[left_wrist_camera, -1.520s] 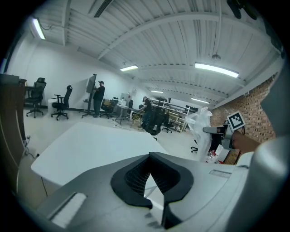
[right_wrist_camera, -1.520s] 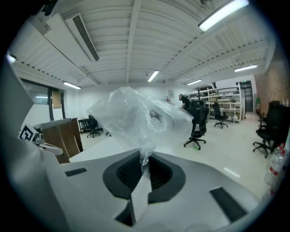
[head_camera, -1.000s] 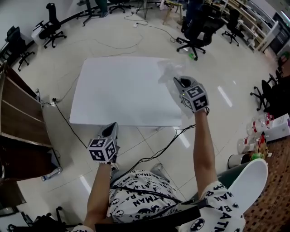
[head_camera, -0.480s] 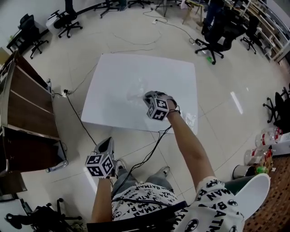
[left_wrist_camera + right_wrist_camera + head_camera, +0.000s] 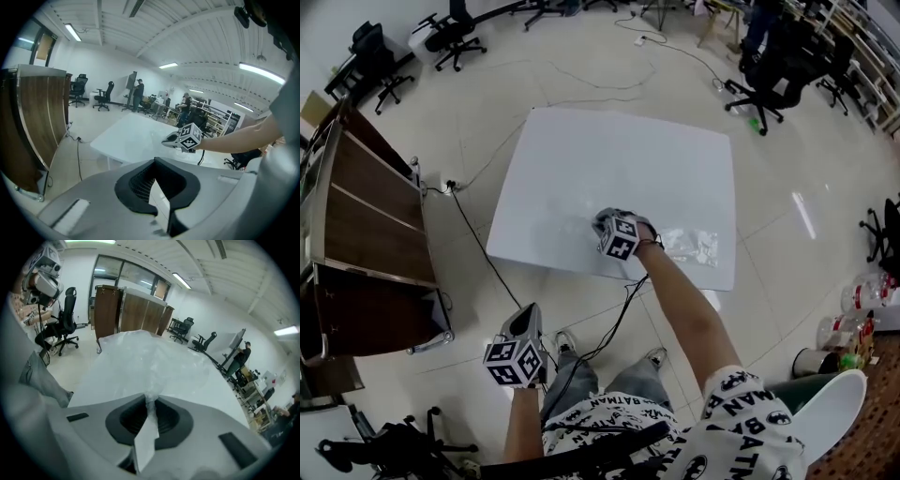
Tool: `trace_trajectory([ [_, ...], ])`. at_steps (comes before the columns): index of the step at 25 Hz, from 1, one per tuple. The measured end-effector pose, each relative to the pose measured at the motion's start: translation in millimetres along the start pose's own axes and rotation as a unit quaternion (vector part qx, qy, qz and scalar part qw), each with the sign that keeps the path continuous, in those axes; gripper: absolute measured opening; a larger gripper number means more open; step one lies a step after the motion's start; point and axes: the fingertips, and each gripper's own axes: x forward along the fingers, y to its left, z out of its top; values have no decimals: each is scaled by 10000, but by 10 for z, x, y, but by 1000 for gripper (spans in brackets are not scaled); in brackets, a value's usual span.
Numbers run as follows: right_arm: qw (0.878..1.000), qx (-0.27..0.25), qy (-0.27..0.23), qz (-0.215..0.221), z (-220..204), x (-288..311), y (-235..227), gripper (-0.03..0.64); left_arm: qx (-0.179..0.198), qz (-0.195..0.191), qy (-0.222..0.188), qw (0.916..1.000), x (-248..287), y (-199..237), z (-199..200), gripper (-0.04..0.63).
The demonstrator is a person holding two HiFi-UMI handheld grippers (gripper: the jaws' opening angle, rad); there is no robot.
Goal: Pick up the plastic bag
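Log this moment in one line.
right gripper: pinching plastic bag over table, jaws just easing open, film between them | left gripper: shut, empty, off table

The right arm (image 5: 684, 314) reaches out long and straight, away from the body. The right gripper (image 5: 605, 223) at its end points forward and down. Its jaws pinch a thin bit of the plastic bag (image 5: 150, 357), and they have just been opening a little. The left arm (image 5: 523, 427) is tucked in close to the body. The left gripper (image 5: 525, 321) points forward and a bit down. Its jaws are together, with nothing between them.
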Motion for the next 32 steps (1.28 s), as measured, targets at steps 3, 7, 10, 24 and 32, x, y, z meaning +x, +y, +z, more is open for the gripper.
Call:
trace_trajectory([
  [3,9986,412,13,326,-3,115,100,218,-34,16,9,10000,10,66,11,0],
  [7,9933,937,-621,249,138,-33,23,222,-68,-13,-16,10000,53,105,17,0],
  [10,9882,1229,-883,249,234,-127,17,176,-111,-59,0,9999,81,94,-5,0],
  [24,9775,1985,-704,-147,116,-160,-77,38,124,-410,-175,9989,246,-87,197,0],
  [32,9132,3638,-1658,-792,-220,-1594,-2,0,526,-1164,-395,9910,542,-749,607,0],
])
